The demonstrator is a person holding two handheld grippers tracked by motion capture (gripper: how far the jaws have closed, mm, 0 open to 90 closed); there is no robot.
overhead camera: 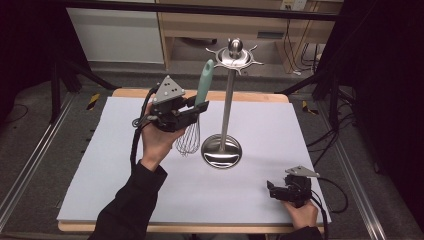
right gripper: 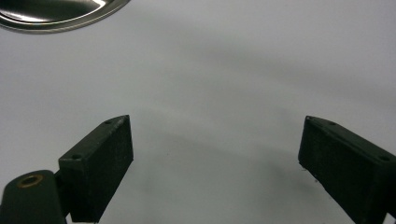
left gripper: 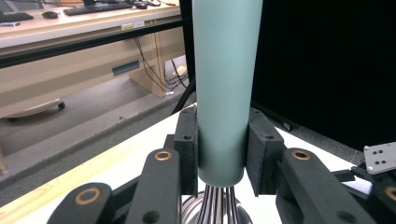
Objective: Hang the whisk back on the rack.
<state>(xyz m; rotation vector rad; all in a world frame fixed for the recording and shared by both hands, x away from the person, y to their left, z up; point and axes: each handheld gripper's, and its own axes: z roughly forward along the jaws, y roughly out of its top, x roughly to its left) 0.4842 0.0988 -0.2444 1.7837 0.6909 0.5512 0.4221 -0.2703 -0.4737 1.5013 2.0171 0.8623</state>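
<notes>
Resting on the white mat (overhead camera: 125,190) near the table's front edge, well apart from the stand (overhead camera: 227,100), the right gripper (right gripper: 215,154) has its jaws wide apart with nothing between them. Farther back, just beside the stand, the left gripper (left gripper: 223,154) clamps a whisk (overhead camera: 195,120) by its mint-green handle, wires hanging down. This looks like the hanging step: next, lift the handle's end to a hook on the stand's crown (overhead camera: 235,56).

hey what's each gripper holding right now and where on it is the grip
The left gripper clamps the whisk by the lower end of its green handle, just above the wires. The right gripper is open and holds nothing.
</notes>
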